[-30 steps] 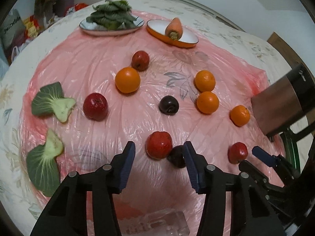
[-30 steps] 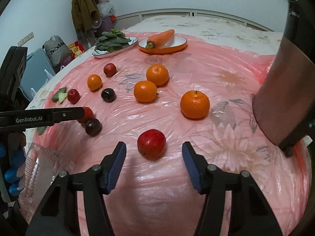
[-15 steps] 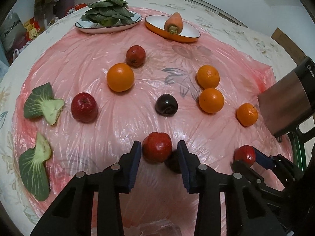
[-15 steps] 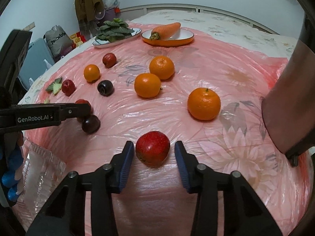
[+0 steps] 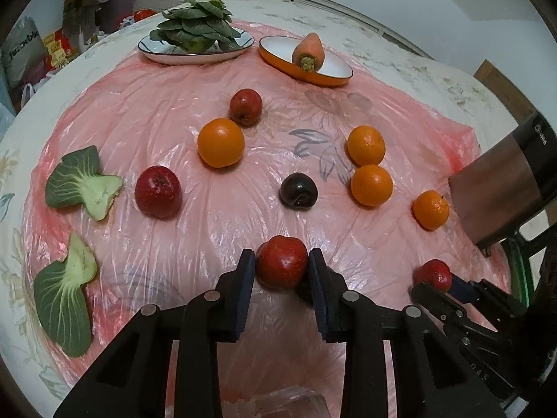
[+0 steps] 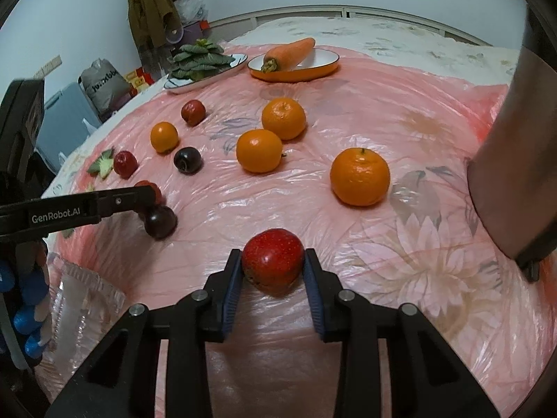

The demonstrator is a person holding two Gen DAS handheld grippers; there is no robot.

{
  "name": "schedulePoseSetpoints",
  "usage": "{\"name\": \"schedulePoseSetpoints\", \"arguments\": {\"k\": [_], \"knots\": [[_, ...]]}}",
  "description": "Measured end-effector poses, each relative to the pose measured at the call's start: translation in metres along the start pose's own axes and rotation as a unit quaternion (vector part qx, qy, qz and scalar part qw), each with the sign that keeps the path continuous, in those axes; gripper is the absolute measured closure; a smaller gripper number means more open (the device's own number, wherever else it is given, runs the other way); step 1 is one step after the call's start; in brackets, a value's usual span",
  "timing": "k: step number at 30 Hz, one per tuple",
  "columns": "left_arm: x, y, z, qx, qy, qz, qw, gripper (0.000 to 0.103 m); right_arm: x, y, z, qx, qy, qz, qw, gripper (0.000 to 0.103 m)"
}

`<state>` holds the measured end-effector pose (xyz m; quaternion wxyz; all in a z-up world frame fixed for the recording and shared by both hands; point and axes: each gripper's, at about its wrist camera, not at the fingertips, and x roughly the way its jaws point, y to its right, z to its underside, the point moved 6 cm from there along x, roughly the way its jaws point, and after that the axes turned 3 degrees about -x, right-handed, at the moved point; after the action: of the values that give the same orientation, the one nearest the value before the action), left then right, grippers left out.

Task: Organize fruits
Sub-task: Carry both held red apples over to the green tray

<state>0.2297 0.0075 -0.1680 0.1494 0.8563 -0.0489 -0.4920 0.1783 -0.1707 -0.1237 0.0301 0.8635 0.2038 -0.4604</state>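
Observation:
On the pink plastic sheet (image 5: 139,111), my left gripper (image 5: 281,266) is shut on a red apple (image 5: 282,259). A dark plum (image 5: 303,291) lies half hidden behind its right finger. My right gripper (image 6: 272,266) has another red apple (image 6: 272,256) between its jaws, which are closing with both pads touching it. Loose on the sheet lie several oranges (image 5: 220,142) (image 5: 371,185) (image 6: 359,176), two more red apples (image 5: 158,191) (image 5: 245,106) and a second dark plum (image 5: 298,195).
At the back stand a plate of greens (image 5: 195,47) and an orange dish (image 5: 330,73) with a carrot (image 5: 308,50). Two bok choy pieces (image 5: 81,183) (image 5: 64,289) lie at the left. A metal cylinder (image 5: 504,181) stands at the right. A clear plastic tray (image 6: 80,299) sits near the front.
Both grippers moved forward around their red apples and their jaws narrowed from wide open until the pads touch the fruit.

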Motion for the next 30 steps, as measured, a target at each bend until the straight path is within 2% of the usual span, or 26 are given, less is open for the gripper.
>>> {"name": "schedulePoseSetpoints", "arguments": {"k": [5, 8, 15, 23, 30], "knots": [[-0.014, -0.007, -0.003, -0.023, 0.012, 0.017, 0.9995, 0.076, -0.009, 0.004, 0.0, 0.017, 0.009, -0.005, 1.0, 0.082], [-0.024, -0.011, -0.004, -0.029, 0.018, 0.013, 0.9993, 0.076, -0.018, 0.004, -0.001, 0.023, 0.015, -0.005, 1.0, 0.082], [-0.051, -0.003, 0.001, -0.02, 0.03, 0.011, 0.9993, 0.076, -0.052, 0.008, 0.008, 0.036, 0.036, 0.0, 0.999, 0.082], [-0.07, 0.053, 0.021, 0.018, 0.026, 0.03, 0.9991, 0.076, -0.109, 0.056, 0.049, 0.078, 0.053, 0.036, 0.995, 0.082], [-0.066, 0.138, 0.043, 0.066, 0.003, 0.074, 0.9951, 0.076, -0.162, 0.121, 0.081, 0.115, 0.072, 0.094, 0.986, 0.082]]}}
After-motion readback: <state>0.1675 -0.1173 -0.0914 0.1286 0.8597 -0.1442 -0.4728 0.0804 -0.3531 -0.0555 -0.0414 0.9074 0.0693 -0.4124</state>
